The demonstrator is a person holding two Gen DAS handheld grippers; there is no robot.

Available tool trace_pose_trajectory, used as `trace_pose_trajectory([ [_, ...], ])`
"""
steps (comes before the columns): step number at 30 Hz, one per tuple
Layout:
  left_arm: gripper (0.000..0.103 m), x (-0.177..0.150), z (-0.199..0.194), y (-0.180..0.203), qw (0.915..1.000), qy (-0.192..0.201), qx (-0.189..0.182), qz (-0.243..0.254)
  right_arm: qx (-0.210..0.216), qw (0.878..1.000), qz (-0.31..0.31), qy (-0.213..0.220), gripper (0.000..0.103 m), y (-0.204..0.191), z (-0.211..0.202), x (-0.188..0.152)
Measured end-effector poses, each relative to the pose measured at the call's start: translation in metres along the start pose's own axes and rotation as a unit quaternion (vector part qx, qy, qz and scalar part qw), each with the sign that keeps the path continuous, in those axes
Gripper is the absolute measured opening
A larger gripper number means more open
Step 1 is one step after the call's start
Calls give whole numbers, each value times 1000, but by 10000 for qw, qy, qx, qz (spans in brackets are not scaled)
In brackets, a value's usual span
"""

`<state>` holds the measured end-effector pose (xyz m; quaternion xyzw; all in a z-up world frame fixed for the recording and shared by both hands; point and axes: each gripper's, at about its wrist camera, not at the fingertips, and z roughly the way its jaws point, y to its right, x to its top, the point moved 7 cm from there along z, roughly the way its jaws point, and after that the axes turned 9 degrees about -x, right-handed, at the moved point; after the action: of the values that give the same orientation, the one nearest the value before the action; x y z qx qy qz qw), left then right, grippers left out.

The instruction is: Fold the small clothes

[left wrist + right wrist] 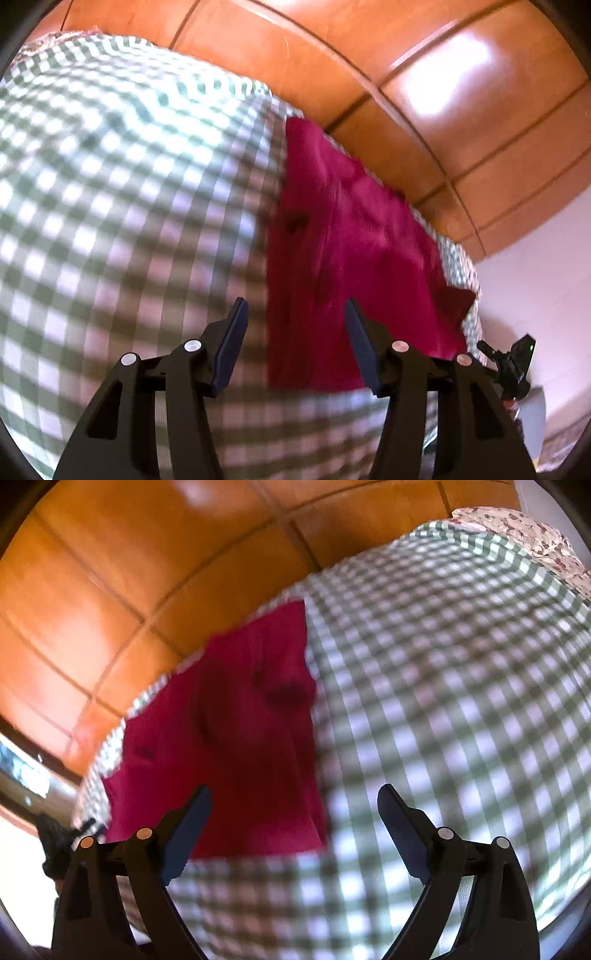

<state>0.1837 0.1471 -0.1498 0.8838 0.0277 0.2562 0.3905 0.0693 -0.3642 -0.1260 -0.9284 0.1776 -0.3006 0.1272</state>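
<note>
A crimson piece of clothing [351,251] lies flat on a green-and-white checked cloth [110,192], close to the cloth's far edge. My left gripper [295,314] hovers above the garment's near left edge, open, with nothing between its dark fingers [231,343]. In the right wrist view the same garment [236,746] lies left of centre on the checked cloth [461,701]. My right gripper [295,801] stands wide open above the garment's near right corner, its fingers [400,830] empty. Both views are blurred.
Orange-brown wooden panels [424,110] rise behind the cloth's far edge. A flowered fabric [535,531] shows at the top right of the right wrist view. The other gripper [513,365] shows at the right edge of the left wrist view.
</note>
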Motion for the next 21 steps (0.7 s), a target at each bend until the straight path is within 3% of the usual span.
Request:
trace_pose_trajectory([
  [2, 48, -19, 5, 0, 9999, -136, -71, 38, -190, 9993, -322, -4, 90, -4, 4, -16],
  [5, 35, -32, 19, 8, 9995, -226, -15, 223, -513, 9963, -680, 104, 72, -16, 17, -21],
  [7, 27, -31, 23, 16, 9984, -145, 174, 510, -634, 9948, -783, 135, 48, -21, 29, -16],
  [8, 20, -29, 25, 17, 9981, -147, 239, 550, -620, 9945, -828, 131, 40, -22, 29, -17],
  [10, 16, -26, 27, 17, 9977, -226, 323, 553, -593, 9943, -874, 127, 22, -26, 32, -12],
  [13, 13, -28, 15, 21, 9976, -191, 284, 607, -529, 9937, -978, 167, 15, -30, 20, -14],
  [21, 12, -71, -22, 23, 9970, -466, 22, 615, -383, 9920, -1203, -80, 12, -19, -17, -58],
])
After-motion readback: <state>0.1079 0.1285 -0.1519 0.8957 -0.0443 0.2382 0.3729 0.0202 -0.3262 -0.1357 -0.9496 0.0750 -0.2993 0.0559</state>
